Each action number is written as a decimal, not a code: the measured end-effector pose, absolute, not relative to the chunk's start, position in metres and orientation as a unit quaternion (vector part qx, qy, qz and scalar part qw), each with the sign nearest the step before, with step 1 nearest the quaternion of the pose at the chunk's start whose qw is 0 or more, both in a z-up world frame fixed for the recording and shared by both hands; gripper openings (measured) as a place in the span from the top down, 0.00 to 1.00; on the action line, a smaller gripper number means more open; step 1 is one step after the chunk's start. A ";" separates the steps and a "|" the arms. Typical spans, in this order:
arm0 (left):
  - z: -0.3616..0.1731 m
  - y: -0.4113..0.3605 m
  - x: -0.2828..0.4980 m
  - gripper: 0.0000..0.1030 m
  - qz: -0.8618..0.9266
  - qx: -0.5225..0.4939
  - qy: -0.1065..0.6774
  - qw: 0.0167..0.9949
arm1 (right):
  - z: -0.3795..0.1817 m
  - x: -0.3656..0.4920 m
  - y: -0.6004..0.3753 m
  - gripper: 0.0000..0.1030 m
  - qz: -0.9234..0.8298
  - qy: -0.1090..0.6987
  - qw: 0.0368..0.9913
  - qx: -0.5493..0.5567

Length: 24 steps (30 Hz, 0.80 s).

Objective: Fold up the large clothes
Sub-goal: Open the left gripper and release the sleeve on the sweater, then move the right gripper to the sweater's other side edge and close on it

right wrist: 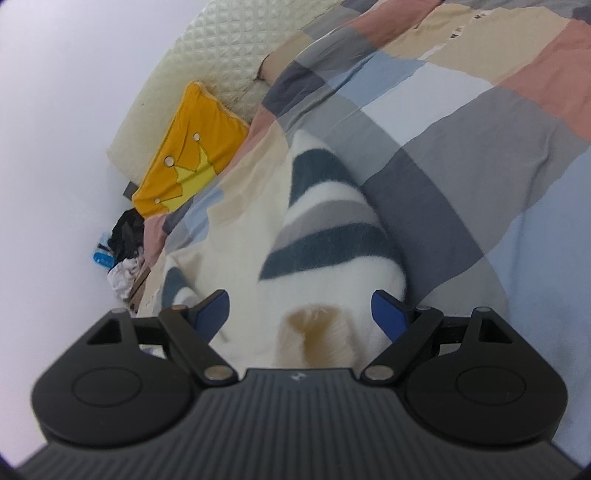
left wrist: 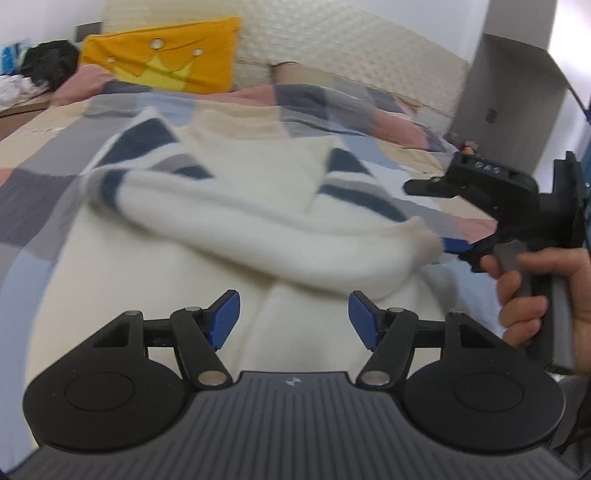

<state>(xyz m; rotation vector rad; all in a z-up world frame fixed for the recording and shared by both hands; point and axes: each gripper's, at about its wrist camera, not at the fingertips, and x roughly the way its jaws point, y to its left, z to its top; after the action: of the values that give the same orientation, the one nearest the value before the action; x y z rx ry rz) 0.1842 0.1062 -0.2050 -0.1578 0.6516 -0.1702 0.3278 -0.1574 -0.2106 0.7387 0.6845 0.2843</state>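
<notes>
Two open tongs [left wrist: 294, 319] [right wrist: 300, 315], one striped sweater [left wrist: 236, 206], one cushion [left wrist: 166, 55].

Black left claw [left wrist: 293, 319] with blue pads [left wrist: 225, 317], ribbed grey housing, silver pivot screws, round black discs

No word, number or brand name can be read in either view. The only sign is a small pale emblem moulded on the ribbed dark-grey plastic body of the left gripper [left wrist: 294, 317], just behind its fingers; the same emblem sits on the body of the right gripper [right wrist: 300, 312]. The orange square cushion [left wrist: 162, 55] carries a yellow crown picture, without lettering. Small dark marks on a beige patch of the checked patchwork bedspread [right wrist: 458, 33] are too blurred to read.
</notes>
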 end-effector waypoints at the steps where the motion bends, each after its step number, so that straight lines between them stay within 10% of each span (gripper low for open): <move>1: -0.207 0.111 0.182 0.32 -0.078 -0.082 0.319 0.941 | -0.211 0.328 -0.156 0.16 0.138 0.330 0.865 0.351; 24: -0.213 0.153 0.185 0.32 -0.042 -0.169 0.319 0.932 | -0.212 0.351 -0.118 0.32 0.142 0.372 0.881 0.256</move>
<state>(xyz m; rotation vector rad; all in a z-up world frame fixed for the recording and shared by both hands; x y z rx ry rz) 0.1854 0.1531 -0.2125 -0.3454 0.6538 -0.0852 0.3510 -0.1183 -0.2116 0.5334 0.7749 0.2962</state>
